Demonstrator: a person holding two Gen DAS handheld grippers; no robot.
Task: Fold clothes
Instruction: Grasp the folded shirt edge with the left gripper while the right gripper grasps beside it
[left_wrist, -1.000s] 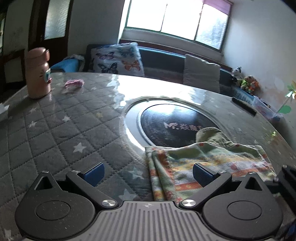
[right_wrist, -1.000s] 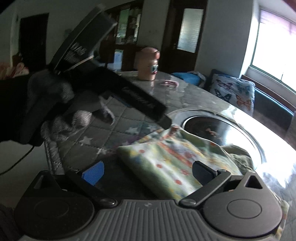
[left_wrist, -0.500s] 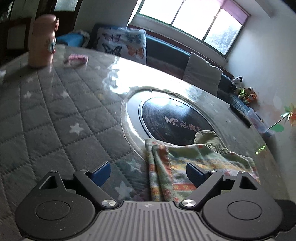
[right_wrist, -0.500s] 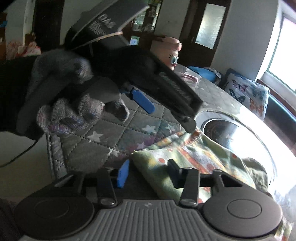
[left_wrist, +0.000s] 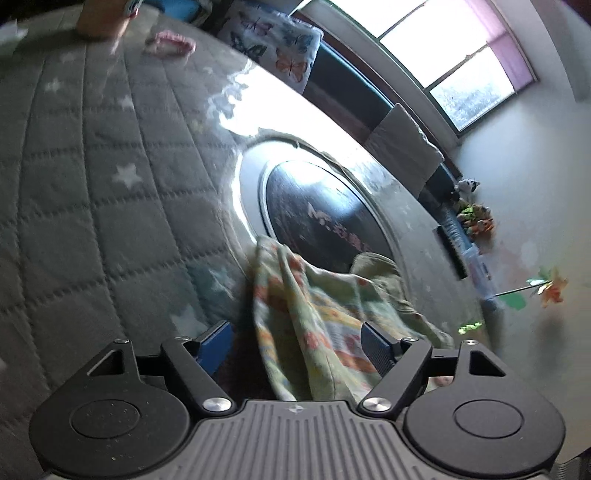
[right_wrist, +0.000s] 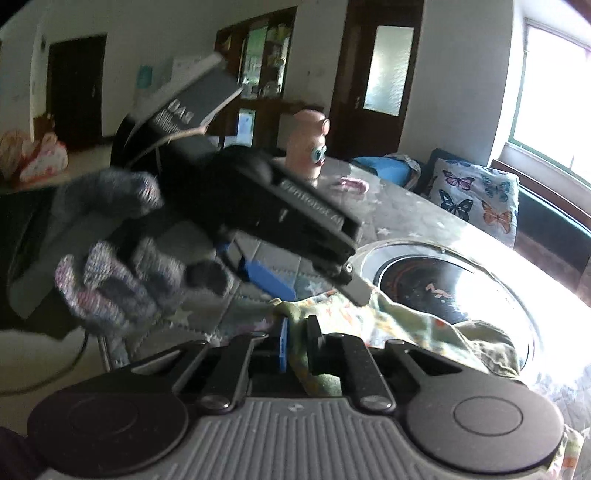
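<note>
The right tongs are clenched on a fold of the floral garment, which trails ahead and to their right across the quilted tabletop and onto the round hotplate. The left tongs are spread wide, the garment lying between their fingers.

Your left camera tilts low over the worktop toward the window; your right faces the doors. Both share the garment.
</note>
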